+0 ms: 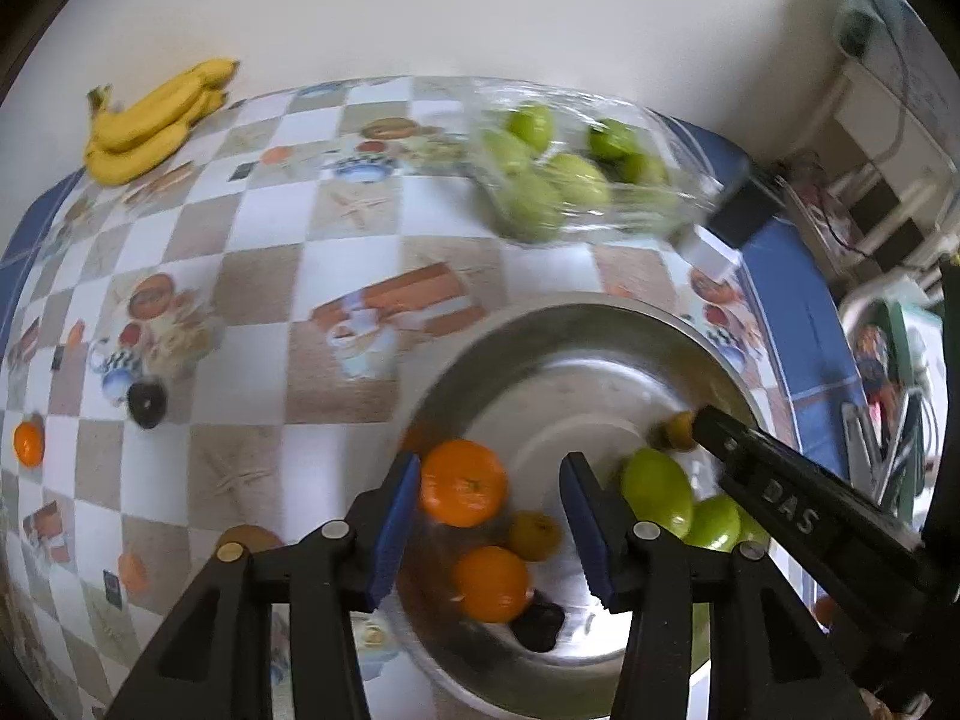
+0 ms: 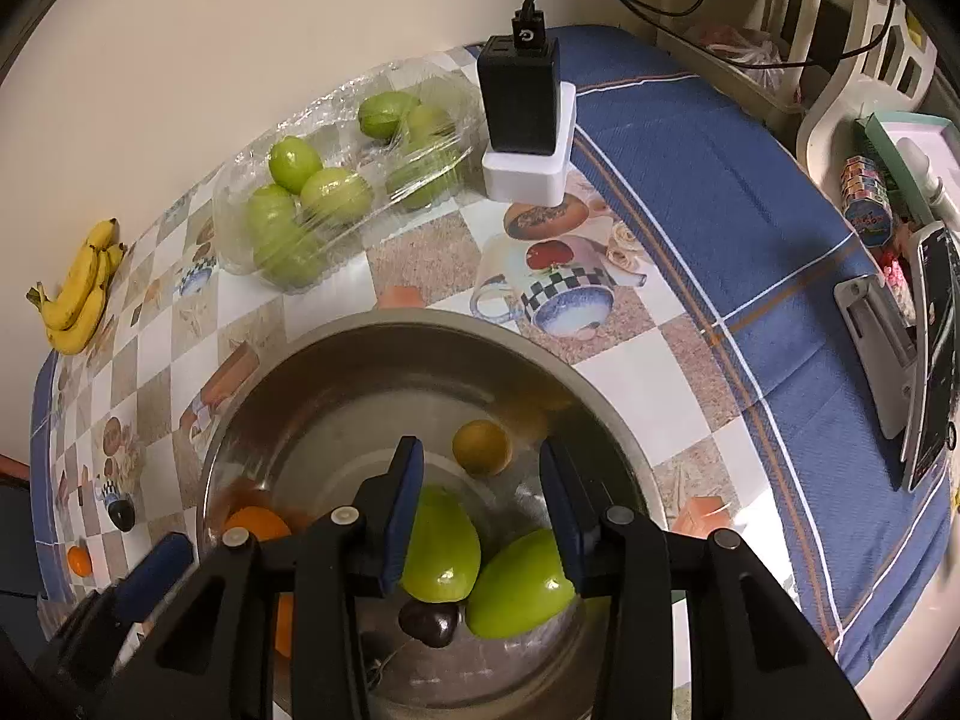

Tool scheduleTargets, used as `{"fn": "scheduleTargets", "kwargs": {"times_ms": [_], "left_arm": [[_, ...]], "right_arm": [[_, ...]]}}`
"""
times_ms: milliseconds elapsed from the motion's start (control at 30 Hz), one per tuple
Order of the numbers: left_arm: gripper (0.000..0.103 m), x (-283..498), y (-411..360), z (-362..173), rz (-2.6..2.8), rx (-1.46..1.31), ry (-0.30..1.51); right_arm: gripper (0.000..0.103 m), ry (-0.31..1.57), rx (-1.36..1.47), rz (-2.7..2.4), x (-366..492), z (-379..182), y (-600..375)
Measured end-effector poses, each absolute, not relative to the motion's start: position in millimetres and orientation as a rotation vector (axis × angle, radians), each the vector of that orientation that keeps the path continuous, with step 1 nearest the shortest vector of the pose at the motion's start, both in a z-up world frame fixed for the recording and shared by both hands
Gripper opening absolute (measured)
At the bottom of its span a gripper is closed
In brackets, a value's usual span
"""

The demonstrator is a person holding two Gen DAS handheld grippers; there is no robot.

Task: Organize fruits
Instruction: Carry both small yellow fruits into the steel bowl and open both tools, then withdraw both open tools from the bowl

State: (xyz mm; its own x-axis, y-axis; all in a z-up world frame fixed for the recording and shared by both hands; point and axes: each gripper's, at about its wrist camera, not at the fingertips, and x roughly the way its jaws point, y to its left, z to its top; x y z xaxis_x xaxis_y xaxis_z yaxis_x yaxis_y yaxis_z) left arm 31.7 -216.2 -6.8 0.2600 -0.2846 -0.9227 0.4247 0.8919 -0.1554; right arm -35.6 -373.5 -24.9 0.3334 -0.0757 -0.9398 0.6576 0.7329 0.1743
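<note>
Both grippers hang over the steel bowl (image 1: 576,324), pointing steeply down into it. Seen from the left wrist camera, the left gripper (image 1: 489,531) has its jaws apart with nothing clamped: an orange (image 1: 462,483) lies in the bowl just inside the left pad, a second orange (image 1: 491,583) sits nearer, and a small yellow-brown fruit (image 1: 534,534) rests between them toward the right pad, none of them pressed by the pads. Seen from the right wrist camera, the right gripper (image 2: 480,516) also stands apart and grips nothing; a green fruit (image 2: 441,546) lies below the gap against the left pad, a second green fruit (image 2: 519,585) lies under the right pad, and a dark fruit (image 2: 431,621) sits just near of them. A yellowish fruit (image 2: 482,447) rests farther in the bowl, beyond the fingertips. Far across the checked tablecloth (image 2: 420,252), a clear tray (image 2: 342,180) holds more green fruit, with a black charger (image 2: 522,102) on a white base at its right end. Bananas (image 1: 153,120) lie at the far left by the wall. Left of the bowl, a lone orange (image 1: 29,443) and a dark fruit (image 1: 147,403) lie on the cloth.
</note>
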Motion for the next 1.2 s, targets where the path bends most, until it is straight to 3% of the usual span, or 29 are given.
{"fn": "scheduleTargets", "kwargs": {"times_ms": [367, 767, 867, 933, 1000, 1100, 1200], "left_arm": [[0.053, 62.5, -153.7, -11.4, -0.236, 0.032, 1.232], [0.061, 72.9, -122.7, -8.5, -0.174, -0.033, 1.235], [0.073, 73.4, -121.1, -13.6, -0.153, -0.019, 1.25], [0.089, 73.6, -120.0, -15.9, -0.14, -0.005, 1.25], [0.095, 74.0, -118.2, -18.3, -0.124, 0.013, 1.248], [0.097, 74.9, -115.1, -21.0, -0.115, 0.022, 1.252], [0.102, 75.7, -112.2, -22.7, -0.103, 0.024, 1.253]], "right_arm": [[0.041, 1.147, 0.569, -0.453, -26.4, -15.7, -353.6], [0.041, 1.149, 0.516, -0.375, -15.1, -5.4, -326.2], [0.057, 1.161, 0.5, -0.376, -13.3, -9.3, -323.9], [0.06, 1.166, 0.493, -0.37, -12.6, -10.1, -323.0], [0.066, 1.166, 0.488, -0.364, -12.2, -10.5, -322.3], [0.081, 1.168, 0.476, -0.368, -11.5, -11.9, -321.0], [0.084, 1.172, 0.466, -0.368, -10.8, -13.3, -319.8]]}}
